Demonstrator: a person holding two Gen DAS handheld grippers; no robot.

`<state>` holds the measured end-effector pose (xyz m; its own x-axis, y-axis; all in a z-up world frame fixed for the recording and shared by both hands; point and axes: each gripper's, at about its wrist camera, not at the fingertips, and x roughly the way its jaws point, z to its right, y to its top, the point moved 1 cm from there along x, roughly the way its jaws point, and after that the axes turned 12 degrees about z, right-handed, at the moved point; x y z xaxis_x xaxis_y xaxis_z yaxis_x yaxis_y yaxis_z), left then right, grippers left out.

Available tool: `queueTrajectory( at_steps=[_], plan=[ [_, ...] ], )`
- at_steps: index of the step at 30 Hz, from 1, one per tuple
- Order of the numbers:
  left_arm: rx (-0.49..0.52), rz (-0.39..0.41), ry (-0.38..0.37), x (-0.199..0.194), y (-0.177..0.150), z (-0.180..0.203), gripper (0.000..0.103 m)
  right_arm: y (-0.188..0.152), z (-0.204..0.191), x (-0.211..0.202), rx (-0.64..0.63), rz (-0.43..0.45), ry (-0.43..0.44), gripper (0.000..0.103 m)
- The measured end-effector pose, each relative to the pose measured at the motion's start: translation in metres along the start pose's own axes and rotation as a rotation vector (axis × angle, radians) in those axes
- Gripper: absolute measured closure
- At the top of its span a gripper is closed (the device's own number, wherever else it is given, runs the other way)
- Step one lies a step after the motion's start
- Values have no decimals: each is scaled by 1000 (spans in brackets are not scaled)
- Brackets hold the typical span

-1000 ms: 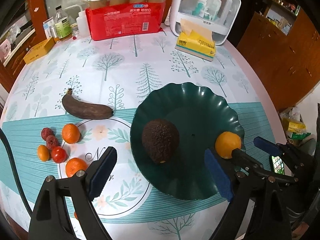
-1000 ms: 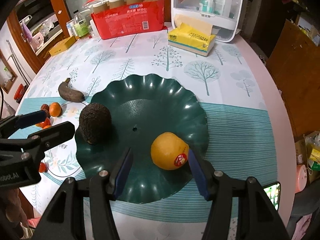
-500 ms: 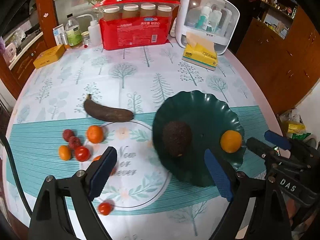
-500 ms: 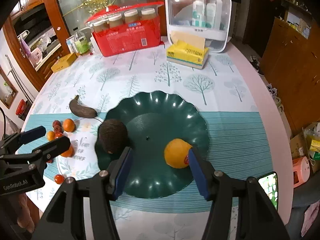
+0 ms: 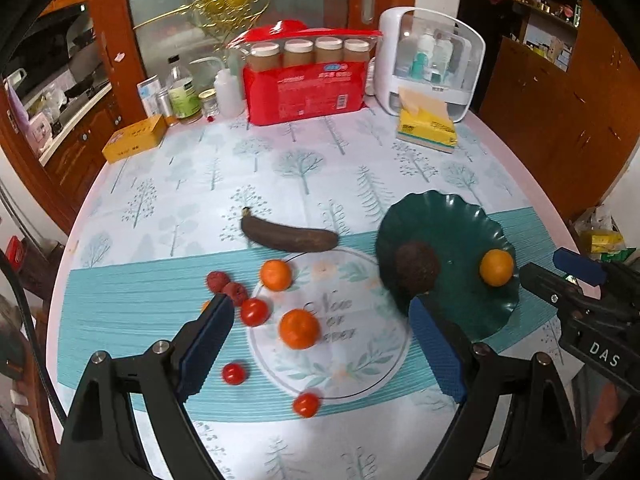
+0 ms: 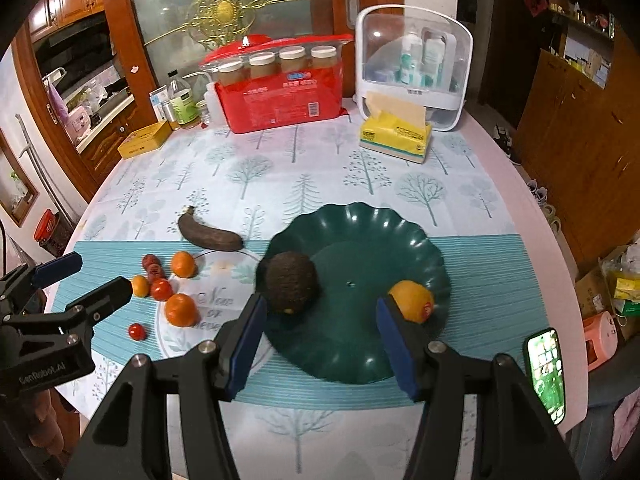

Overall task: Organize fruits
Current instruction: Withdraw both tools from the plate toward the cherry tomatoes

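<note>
A dark green scalloped plate [image 6: 360,212] [image 5: 440,204] holds a dark avocado [image 6: 290,282] [image 5: 416,268] and an orange [image 6: 412,300] [image 5: 496,267]. Left of the plate lie a blackened banana [image 5: 290,236], two tangerines [image 5: 275,275] [image 5: 299,329], red lychees [image 5: 218,281] and three cherry tomatoes [image 5: 253,312]. A small orange fruit [image 6: 140,285] lies among them. My left gripper [image 5: 320,312] hangs wide open above the loose fruit and holds nothing. Above the plate's near edge, my right gripper [image 6: 320,304] is open and empty too.
At the back of the table stand a red pack of jars [image 5: 306,88], a white storage box [image 5: 432,64], a yellow tissue pack [image 5: 426,128], bottles [image 5: 182,96] and a yellow box [image 5: 134,138]. A lit phone [image 6: 546,372] is at the right table edge.
Both grippers have drawn back and up from the table, so the plate and fruit look smaller. The right gripper has left the orange on the plate. Neither pair of jaws has changed.
</note>
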<state>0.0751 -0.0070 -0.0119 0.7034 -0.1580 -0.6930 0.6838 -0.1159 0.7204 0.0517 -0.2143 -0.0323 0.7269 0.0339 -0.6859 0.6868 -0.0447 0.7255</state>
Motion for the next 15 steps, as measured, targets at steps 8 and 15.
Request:
queueTrajectory(
  at_steps=[8, 15],
  plan=[
    [-28, -36, 3, 6, -15, -46, 15, -8, -44, -3, -36, -9, -2, 45],
    [-34, -90, -6, 23, -36, -81, 15, -20, -82, 15, -52, -52, 14, 45]
  ],
)
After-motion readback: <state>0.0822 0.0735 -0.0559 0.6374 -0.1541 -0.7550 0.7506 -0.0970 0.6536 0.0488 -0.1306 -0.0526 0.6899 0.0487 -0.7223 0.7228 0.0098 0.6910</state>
